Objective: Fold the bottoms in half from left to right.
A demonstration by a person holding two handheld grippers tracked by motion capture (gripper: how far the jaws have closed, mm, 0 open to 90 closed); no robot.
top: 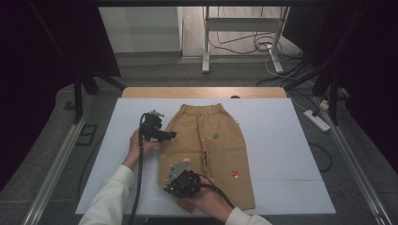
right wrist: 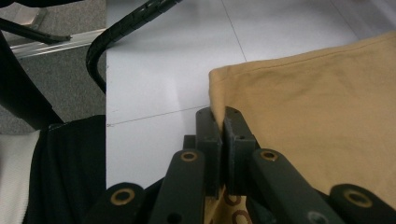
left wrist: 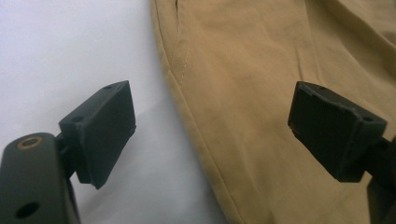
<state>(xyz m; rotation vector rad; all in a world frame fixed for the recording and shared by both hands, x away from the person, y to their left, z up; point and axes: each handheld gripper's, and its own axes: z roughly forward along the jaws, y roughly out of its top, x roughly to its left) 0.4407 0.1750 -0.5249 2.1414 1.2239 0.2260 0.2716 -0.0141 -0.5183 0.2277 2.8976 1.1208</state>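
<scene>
We see the white worktop (top: 281, 140) carrying tan trousers (top: 220, 154) laid flat at its middle, waistband at the far side. Our right gripper (right wrist: 220, 122) sits at the hem corner of the near left leg, its jaws pressed together on the cloth. Our left gripper (left wrist: 212, 135) hovers over that leg's outer seam, jaws spread wide, nothing gripped between them.

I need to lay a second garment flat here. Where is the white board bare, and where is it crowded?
Bare: the white board right of the tan trousers, plus a strip along its left edge. Crowded: the trousers' left side, where the left gripper and right gripper work.
</scene>
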